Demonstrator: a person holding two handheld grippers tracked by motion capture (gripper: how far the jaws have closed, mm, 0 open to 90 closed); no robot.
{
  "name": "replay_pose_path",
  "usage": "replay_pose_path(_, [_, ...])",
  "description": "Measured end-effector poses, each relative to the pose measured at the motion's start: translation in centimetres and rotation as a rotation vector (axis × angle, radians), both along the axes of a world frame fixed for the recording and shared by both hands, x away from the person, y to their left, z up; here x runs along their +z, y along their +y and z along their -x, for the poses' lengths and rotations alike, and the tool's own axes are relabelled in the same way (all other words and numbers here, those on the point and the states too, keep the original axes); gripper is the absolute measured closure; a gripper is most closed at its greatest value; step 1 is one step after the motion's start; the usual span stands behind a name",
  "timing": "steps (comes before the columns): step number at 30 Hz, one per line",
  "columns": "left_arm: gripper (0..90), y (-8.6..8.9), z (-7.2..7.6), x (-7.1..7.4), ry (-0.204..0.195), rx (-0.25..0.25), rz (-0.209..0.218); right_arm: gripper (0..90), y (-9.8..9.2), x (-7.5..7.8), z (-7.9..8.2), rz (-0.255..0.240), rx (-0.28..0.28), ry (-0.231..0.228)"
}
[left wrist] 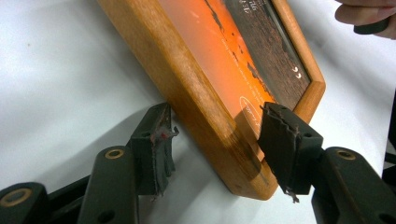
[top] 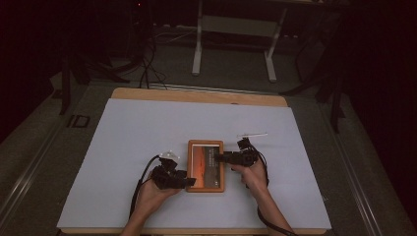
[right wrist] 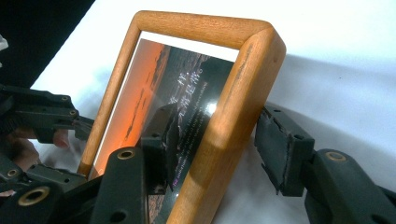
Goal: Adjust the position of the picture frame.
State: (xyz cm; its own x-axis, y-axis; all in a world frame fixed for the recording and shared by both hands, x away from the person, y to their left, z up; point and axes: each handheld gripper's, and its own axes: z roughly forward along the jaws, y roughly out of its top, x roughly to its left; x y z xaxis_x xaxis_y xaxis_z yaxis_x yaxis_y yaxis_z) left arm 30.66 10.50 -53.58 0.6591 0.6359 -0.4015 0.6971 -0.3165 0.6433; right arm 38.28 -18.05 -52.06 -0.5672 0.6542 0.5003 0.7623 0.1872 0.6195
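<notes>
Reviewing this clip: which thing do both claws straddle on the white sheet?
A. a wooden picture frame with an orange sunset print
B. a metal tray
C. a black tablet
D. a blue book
A: the wooden picture frame lies on the white sheet, with the left claw astride its near corner and the right claw astride its right rail, pads standing clear of the wood.

Here's the rectangular wooden picture frame (top: 205, 165), warm orange-brown with rounded corners, lying flat and face up on the white table cover, long sides running away from the person. Behind its glossy glass sits an orange sunset print with a dark band and small white lettering.
</notes>
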Motion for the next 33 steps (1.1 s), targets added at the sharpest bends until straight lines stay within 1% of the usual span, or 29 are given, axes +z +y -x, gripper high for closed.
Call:
replay_pose_path(2, [44.1, 0.1, -0.1, 0.0, -0.006, -0.015, 0.0, 50.1, 0.0, 0.1, 0.2, 0.008, -0.003, -0.009])
replay_pose_path(3, [44.2, 0.1, -0.2, -0.1, -0.009, -0.023, 0.003, 50.2, -0.1, 0.1, 0.2, 0.01, -0.004, -0.008])
replay_pose_path(6, [44.3, 0.2, -0.6, 0.1, -0.009, -0.059, -0.009, 50.7, -0.2, 0.0, 0.4, 0.002, -0.012, -0.005])
replay_pose_path(10, [44.3, 0.4, -1.1, 0.0, -0.018, -0.102, -0.005, 51.2, -0.5, 0.0, 0.7, 0.002, -0.015, -0.001])
replay_pose_path(16, [44.4, 0.5, -1.4, -0.2, -0.025, -0.12, 0.01, 52.8, -1.0, -0.2, 1.1, -0.011, -0.018, 0.008])
replay_pose_path(20, [44.3, 0.4, -1.4, -0.2, -0.019, -0.111, 0.012, 53.3, -1.1, -0.4, 1.2, -0.026, -0.025, 0.015])
replay_pose_path(26, [41.1, 0.0, -1.0, 0.1, -0.038, -0.093, -0.023, 52.8, -1.0, -0.4, 1.3, -0.024, -0.029, 0.01])
replay_pose_path(30, [38.5, 0.1, -0.7, 0.5, -0.084, -0.063, -0.059, 51.9, -0.9, -0.3, 1.4, -0.019, -0.037, 0.005])
replay_pose_path(32, [37.9, 0.3, -0.6, 0.6, -0.101, -0.039, -0.067, 51.0, -0.8, -0.3, 1.4, -0.01, -0.04, -0.006])
replay_pose_path(33, [37.4, 0.4, -0.6, 0.7, -0.104, -0.029, -0.06, 50.6, -0.7, -0.3, 1.4, -0.005, -0.042, -0.009])
